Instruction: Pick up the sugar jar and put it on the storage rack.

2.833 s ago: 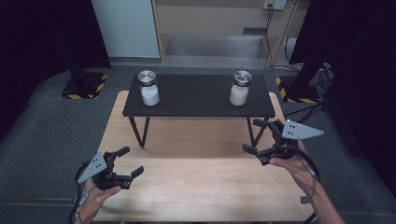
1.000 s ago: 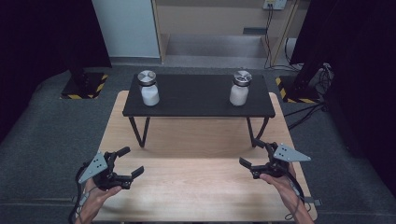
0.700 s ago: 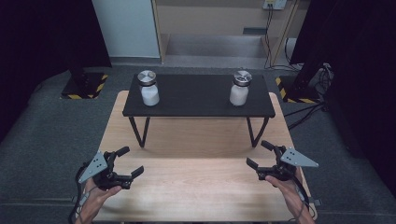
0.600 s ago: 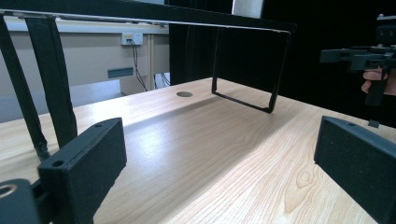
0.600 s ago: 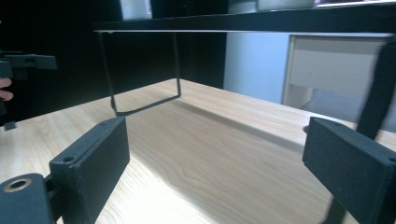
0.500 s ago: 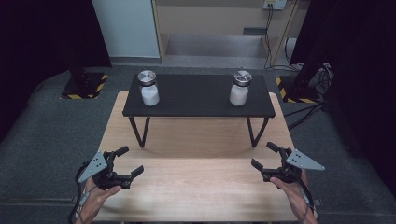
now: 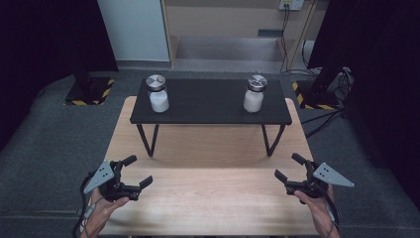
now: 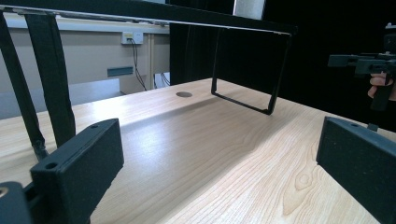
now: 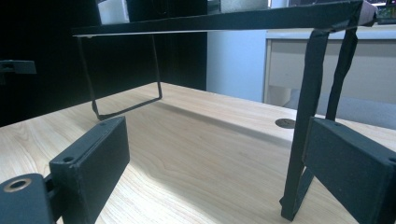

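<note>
A pale wooden table (image 7: 208,198) lies under both tongs, and beyond them on it stands a low black shelf on thin black metal legs (image 7: 210,102). The high view shows two white jars with silver lids on that shelf, one (image 7: 158,93) well ahead of the left gripper (image 7: 137,171), the other (image 7: 255,93) well ahead of the right gripper (image 7: 288,167). The gripper views look in under the shelf instead: the left gripper view (image 8: 212,154) shows wood grain, a round cable hole (image 8: 184,94) and the far gripper off to one side. Left jaws have just been opening and stand wide with only table between them. Right jaws (image 9: 212,161) also stand wide apart, gripping nothing, a shelf leg close beside one.
</note>
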